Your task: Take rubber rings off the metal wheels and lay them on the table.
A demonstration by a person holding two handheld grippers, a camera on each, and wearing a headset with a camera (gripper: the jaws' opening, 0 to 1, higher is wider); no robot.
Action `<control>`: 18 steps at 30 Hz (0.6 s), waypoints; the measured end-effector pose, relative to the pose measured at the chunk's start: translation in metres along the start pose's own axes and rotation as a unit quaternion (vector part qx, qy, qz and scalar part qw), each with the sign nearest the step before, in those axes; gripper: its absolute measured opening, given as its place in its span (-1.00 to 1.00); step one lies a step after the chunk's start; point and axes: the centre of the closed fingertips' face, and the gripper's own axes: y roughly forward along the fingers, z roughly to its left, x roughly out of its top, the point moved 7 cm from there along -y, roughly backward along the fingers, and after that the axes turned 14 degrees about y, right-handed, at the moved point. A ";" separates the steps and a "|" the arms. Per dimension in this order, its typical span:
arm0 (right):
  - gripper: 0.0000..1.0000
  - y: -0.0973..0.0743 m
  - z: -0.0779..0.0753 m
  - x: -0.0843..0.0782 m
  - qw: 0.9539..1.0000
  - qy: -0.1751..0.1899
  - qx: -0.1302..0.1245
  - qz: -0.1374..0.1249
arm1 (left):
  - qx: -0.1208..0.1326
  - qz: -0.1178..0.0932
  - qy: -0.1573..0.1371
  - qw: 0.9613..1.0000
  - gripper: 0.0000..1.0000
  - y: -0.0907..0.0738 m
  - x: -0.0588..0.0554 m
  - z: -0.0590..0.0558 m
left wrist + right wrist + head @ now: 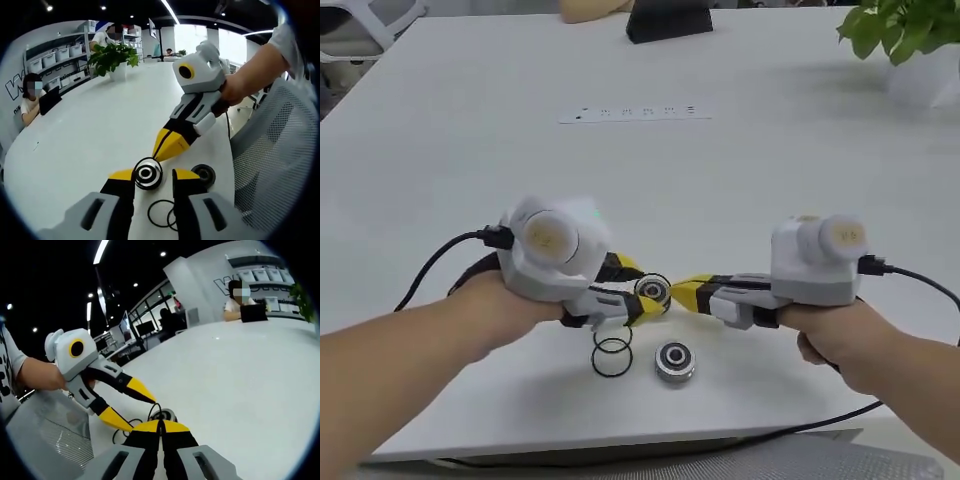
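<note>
Wheel (145,173) in left claw (154,176), right claw (159,154) — touching

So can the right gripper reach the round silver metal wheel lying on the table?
Probably yes. The loose silver metal wheel lies uncovered on the white table near the right gripper. Its jaws are shut at the held wheel, so they must open first.

We see bright, even light on the matte white table (770,160), soft shadows. Gripper views warp at edges; white ceiling strip (100,251) glares at 11 o'clock.
</note>
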 end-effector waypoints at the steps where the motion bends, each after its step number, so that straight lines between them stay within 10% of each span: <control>1: -1.00 -0.001 0.001 0.000 1.000 0.000 0.001 -0.001 | 0.001 -0.003 -0.002 1.000 -0.46 -0.002 0.001 0.000; 18: -1.00 -0.008 0.012 0.011 1.000 -0.005 0.012 -0.011 | 0.014 -0.027 -0.011 0.999 -0.20 -0.031 0.009 0.000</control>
